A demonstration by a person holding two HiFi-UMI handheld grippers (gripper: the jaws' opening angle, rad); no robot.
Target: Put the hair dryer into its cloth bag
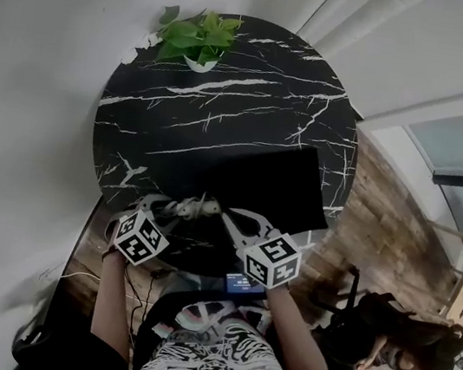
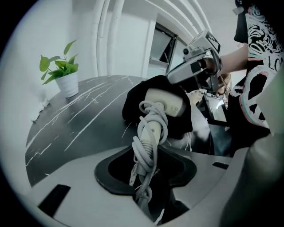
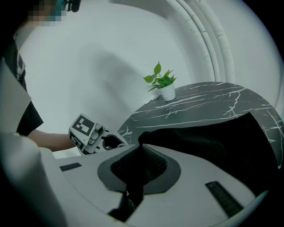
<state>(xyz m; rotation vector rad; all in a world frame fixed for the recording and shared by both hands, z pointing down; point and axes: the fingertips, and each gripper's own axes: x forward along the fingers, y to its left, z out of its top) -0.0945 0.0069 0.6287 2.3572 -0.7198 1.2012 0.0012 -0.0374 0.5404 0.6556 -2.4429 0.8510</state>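
Round black marble table [image 1: 224,126], near edge. Left gripper [image 2: 145,159] clamped on hair dryer [image 2: 155,122] handle plus cord wrap; dryer head sits in cloth bag [image 2: 133,97] mouth. Right gripper [image 3: 141,166] pinches bag hem. Suggest: keep hem lifted, push in 1 straight line, watch cord snag.

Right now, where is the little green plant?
In the head view, the potted plant stands at the far edge of the round black table, left of centre, well away from the black cloth bag.
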